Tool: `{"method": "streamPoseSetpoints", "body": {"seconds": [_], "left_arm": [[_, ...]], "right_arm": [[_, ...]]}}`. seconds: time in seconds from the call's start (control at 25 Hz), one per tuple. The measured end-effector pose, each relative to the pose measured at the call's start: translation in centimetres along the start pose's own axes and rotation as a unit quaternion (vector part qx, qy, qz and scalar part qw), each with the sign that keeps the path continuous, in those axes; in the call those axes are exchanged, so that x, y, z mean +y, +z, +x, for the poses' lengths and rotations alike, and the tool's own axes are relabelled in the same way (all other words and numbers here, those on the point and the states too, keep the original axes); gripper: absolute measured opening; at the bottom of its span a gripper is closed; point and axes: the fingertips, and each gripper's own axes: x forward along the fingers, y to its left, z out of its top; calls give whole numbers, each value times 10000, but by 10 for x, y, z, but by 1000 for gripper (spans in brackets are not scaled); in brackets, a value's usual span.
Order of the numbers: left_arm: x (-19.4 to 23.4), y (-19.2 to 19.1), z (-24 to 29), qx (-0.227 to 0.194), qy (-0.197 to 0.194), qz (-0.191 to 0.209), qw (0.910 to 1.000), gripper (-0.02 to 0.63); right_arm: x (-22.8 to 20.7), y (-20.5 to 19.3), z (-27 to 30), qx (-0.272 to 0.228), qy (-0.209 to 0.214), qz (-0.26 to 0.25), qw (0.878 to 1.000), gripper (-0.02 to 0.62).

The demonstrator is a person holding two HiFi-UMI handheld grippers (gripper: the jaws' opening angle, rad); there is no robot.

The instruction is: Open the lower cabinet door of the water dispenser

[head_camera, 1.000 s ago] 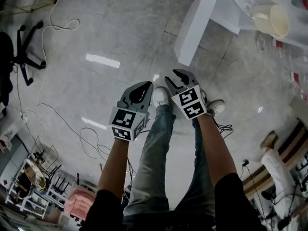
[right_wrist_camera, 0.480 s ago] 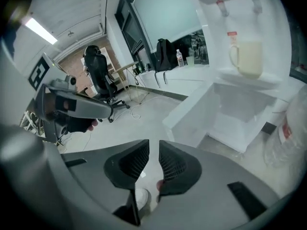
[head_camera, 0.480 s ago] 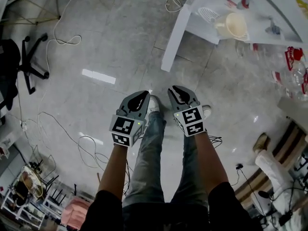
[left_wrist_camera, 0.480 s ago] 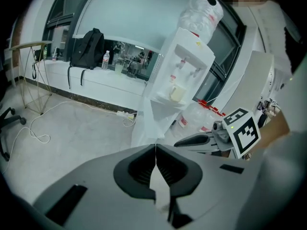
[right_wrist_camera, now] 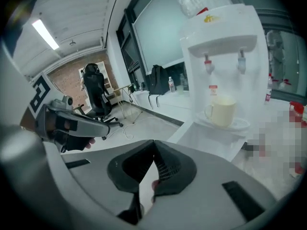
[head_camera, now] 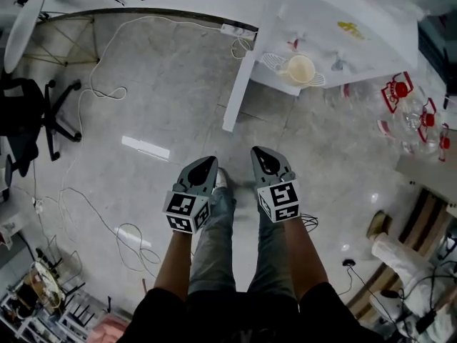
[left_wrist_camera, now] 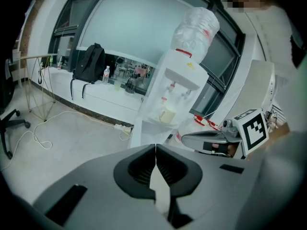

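Jaws of the right gripper (head_camera: 265, 157) are closing to clenched on nothing, and the left gripper (head_camera: 202, 166) is staying clenched and empty. Both are rising toward the water dispenser (head_camera: 335, 27), which is standing well apart ahead, so its lower cabinet door (right_wrist_camera: 213, 139) is still waiting untouched.

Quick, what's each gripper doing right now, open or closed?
Left gripper: closed, holding nothing.
Right gripper: just closed, holding nothing.

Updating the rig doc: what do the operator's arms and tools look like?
Left tool and right tool: grey tapered shells, black ribbed pads inside. Each carries a white cube with black square markers. Black short sleeves; forearms bare. No cables seen on either.
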Motion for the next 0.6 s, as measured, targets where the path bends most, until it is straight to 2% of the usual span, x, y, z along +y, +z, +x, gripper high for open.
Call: {"method": "streamPoseSetpoints", "body": {"seconds": [0.24,0.44,0.6], "left_arm": [[-38,50,-21,-338,-3,108,9994,18],[-67,81,-38,-569,-49,103,9983,18],[-89,109,-57,-804,-92,134,9966,17]], "right_arm": [[-22,49,-65,-406,-421,108,9982,14],[-24,85,-105,-621,-576,-89,9964,14],[-35,116,-144,-986,-841,118,9915,14]]}}
